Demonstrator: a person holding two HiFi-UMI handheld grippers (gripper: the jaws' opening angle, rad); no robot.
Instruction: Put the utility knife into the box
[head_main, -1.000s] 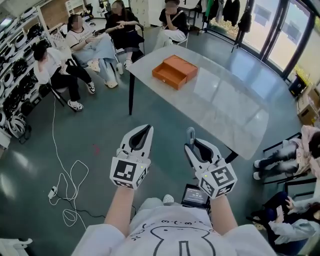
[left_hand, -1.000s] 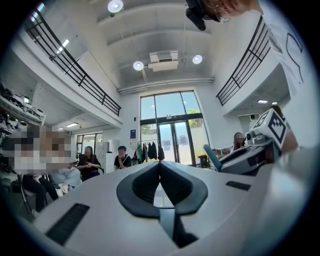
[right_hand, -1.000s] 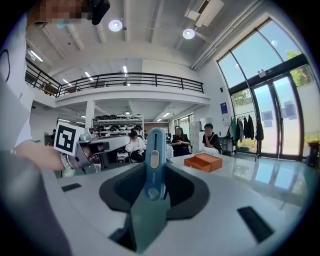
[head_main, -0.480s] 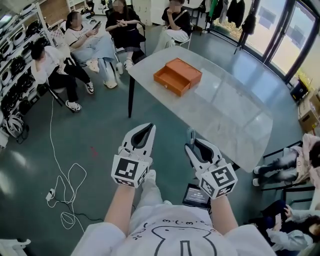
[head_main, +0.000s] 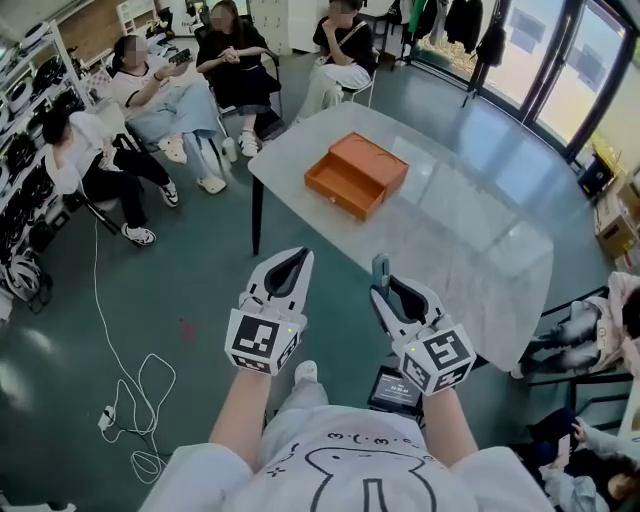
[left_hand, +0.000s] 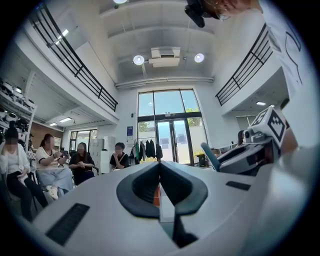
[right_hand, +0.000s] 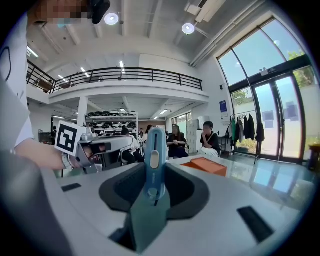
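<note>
A blue utility knife stands upright between the jaws of my right gripper, which is shut on it; its tip pokes out past the jaw tips. My left gripper is shut with nothing in it and is held level beside the right one. The orange box, with its drawer pulled out, lies on the grey table ahead, well beyond both grippers. In the right gripper view the orange box shows just right of the knife.
Several people sit on chairs beyond the table's far left end. A white cable lies coiled on the floor to my left. More seated people are at the right edge. Glass doors stand at the back right.
The view has shifted closer to the table, and the box now sits nearer and more central. Both grippers keep the same pose relative to me, with the knife still gripped.
</note>
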